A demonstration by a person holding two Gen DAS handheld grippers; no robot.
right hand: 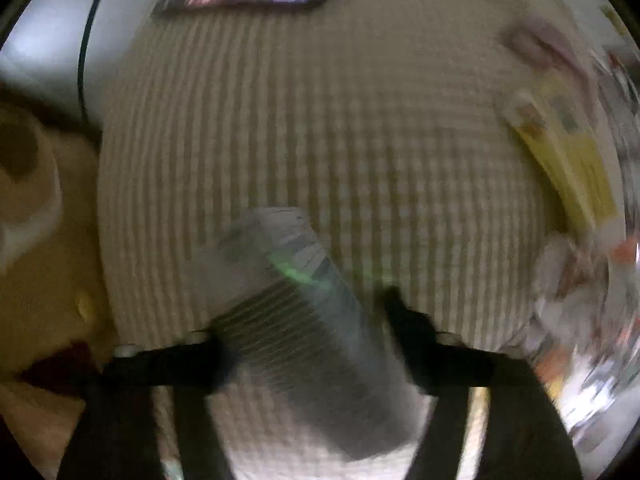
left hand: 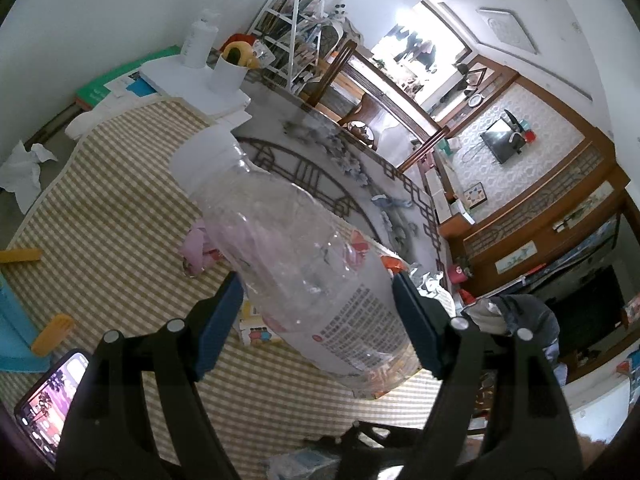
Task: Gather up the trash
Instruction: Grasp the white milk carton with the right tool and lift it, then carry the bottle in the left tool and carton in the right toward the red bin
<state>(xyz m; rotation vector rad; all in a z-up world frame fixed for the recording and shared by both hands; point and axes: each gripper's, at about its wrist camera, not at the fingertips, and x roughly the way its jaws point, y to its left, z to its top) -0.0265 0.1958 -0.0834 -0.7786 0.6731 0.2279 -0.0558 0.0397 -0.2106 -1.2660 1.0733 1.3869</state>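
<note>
Blue pads [left hand: 218,330] of the left gripper [left hand: 320,328] clamp an empty clear plastic bottle [left hand: 296,264], lifted above the checked placemat [left hand: 120,184]. Over that mat, the right gripper [right hand: 316,344] straddles a blurred translucent wrapper [right hand: 304,304]; I cannot tell whether it grips. Still lying on the mat: a pink wrapper [left hand: 196,252] and a small printed carton [left hand: 256,330]; beside the mat lies crumpled tissue [left hand: 24,168]. My judgement: collecting is only partly done.

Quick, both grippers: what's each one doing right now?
Left gripper: jaws shut on the clear plastic bottle.
Right gripper: a pale translucent wrapper sits between the jaws; too blurred to tell if gripped.
</note>
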